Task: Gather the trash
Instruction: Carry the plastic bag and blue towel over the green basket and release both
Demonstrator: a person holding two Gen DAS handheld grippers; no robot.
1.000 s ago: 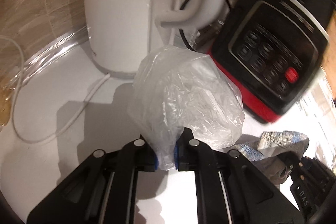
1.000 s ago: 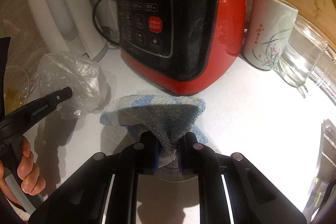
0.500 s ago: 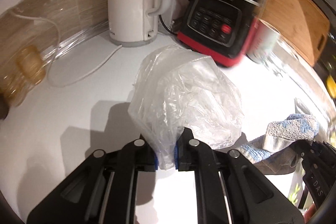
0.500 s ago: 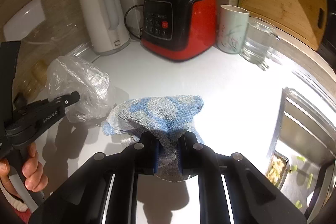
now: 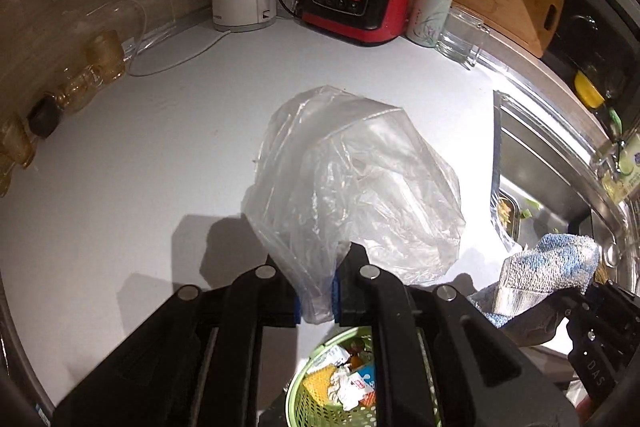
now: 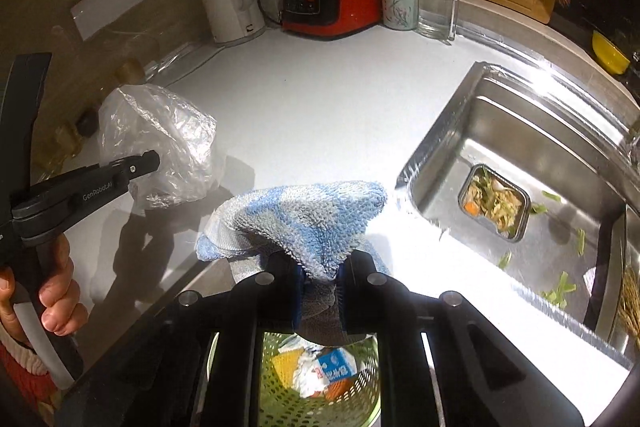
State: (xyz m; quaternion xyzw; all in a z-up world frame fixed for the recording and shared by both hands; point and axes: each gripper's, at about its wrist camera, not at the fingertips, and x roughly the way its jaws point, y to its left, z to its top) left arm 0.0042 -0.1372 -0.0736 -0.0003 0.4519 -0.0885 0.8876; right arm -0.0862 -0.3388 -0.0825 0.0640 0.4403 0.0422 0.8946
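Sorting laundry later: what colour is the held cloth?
Blue and grey patches; the cloth shows best in the right wrist view.

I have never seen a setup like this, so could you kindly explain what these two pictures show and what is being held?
No robot here: a person carries a black two-finger gripper in each hand, with a fisheye camera on each looking along its fingers. In the left wrist view, the left gripper is shut on a crumpled clear plastic bag. In the right wrist view, the right gripper is shut on a blue-and-grey terry cloth. Below both sits a green mesh basket of trash, beside a white countertop and steel sink.
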